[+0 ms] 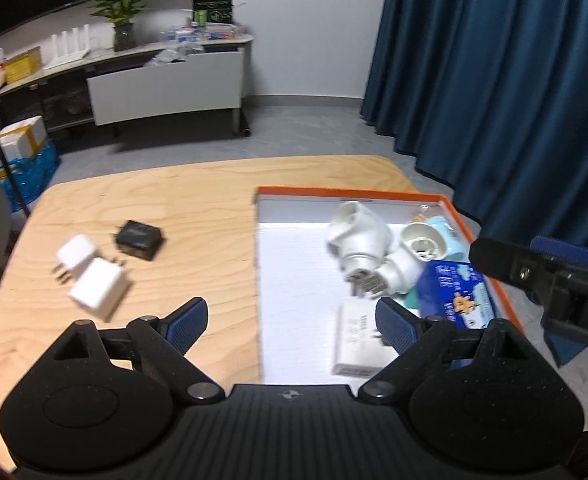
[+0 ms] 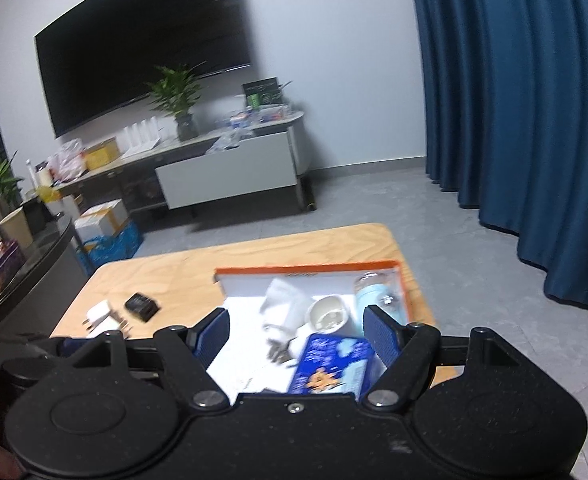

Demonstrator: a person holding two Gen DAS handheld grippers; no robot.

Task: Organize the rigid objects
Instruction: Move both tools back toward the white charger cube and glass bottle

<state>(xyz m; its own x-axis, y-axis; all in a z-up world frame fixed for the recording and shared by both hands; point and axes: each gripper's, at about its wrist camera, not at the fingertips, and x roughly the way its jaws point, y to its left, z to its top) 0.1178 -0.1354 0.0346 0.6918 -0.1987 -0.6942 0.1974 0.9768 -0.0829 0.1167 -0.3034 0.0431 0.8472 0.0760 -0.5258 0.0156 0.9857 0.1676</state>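
Observation:
An orange-rimmed white box (image 1: pixel 350 192) (image 2: pixel 306 268) sits on the right half of the wooden table (image 1: pixel 198 184). In it lie two white plug adapters (image 1: pixel 358 236), a blue carton (image 1: pixel 454 292) (image 2: pixel 330 364), a pale blue bottle (image 2: pixel 378 294) and a flat white charger (image 1: pixel 354 336). Two white chargers (image 1: pixel 94 276) and a black one (image 1: pixel 140 238) lie on the bare wood to the left. My left gripper (image 1: pixel 292 312) is open above the box's near left edge, nothing pressed between its pads. My right gripper (image 2: pixel 296 316) is open above the box, with the carton below it.
The right gripper's black body (image 1: pixel 566 280) juts in at the right edge of the left wrist view. A dark blue curtain (image 1: pixel 494 60) hangs beyond the table. A low cabinet (image 1: pixel 166 88) with a plant and clutter stands by the far wall, under a large dark screen (image 2: pixel 142 40).

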